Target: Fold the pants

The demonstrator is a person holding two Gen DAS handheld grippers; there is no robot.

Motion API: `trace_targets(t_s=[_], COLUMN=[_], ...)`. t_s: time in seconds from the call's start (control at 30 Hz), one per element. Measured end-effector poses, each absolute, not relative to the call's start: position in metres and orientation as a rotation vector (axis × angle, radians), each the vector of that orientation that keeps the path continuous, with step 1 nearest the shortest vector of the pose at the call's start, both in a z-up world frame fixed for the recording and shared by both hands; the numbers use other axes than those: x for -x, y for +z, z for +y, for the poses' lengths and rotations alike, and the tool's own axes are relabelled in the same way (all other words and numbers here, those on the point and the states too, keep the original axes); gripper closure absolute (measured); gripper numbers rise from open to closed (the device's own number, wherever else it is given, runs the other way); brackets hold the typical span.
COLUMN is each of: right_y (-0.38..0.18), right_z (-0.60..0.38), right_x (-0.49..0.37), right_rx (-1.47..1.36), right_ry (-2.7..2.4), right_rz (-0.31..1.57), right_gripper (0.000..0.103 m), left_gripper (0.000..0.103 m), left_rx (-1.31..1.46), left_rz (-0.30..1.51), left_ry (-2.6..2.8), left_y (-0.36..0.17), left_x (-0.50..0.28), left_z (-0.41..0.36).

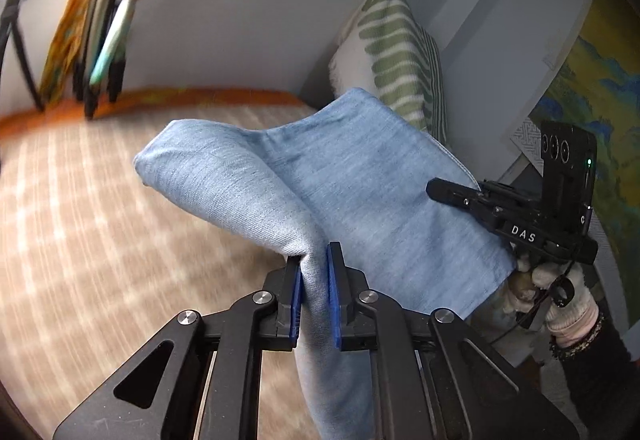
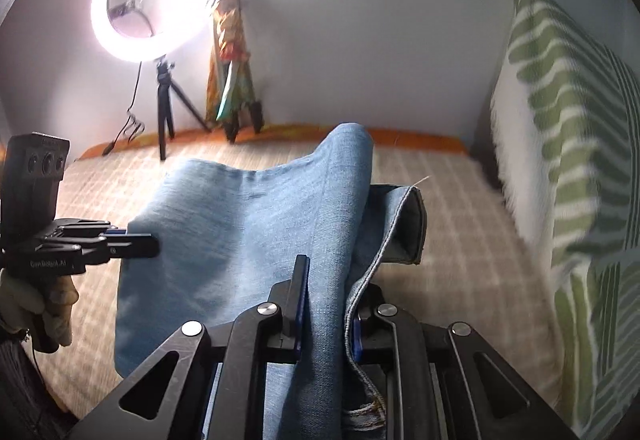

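Denim is the big worry here: the pants hang in the air between two pinches, lifted off the bed near its middle, with a loose fold sagging toward the far edge by the wall. If the two hands drift apart unevenly, the cloth could twist and the crease would land crooked. If either pinch is shallow, I'd guess the weight of the hanging part could drag the fabric out and drop it in a heap. The hem curling open on the right side looks likely to fold under itself when laid down.

The striped pillow stands close at the bed's right edge; a wide swing could brush it.

The left gripper tilts gently downward, its jaws clenched on a bunched ridge of denim. The right gripper points more steeply down, jaws clamped on a thick fold beside the stitched seam. A gloved hand carries it from below.
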State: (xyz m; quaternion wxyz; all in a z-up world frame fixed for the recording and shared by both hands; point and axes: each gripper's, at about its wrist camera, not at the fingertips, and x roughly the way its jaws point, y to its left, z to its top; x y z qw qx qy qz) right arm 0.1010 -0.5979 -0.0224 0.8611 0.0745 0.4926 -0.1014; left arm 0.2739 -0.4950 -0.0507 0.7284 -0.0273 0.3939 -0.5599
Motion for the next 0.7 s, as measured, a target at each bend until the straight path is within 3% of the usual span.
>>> trace_targets(t_s=[0.4,0.7], right_y=[-0.052,-0.128], right_z=[-0.667,-0.705], right_x=[-0.205,-0.258], right_rx=[-0.168,-0.186], right_ry=[-0.264,-0.284], right_rz=[0.95,0.978], right_gripper=[0.088,0.088], left_gripper=[0.095,0.101], left_rx=[0.029,0.0], left_rz=[0.764,0.771], left_ry=[-1.158,-1.075], left_y=[-0.03,-0.062], left_x=[-0.369,-0.418], left_z=[-0.562,-0.58])
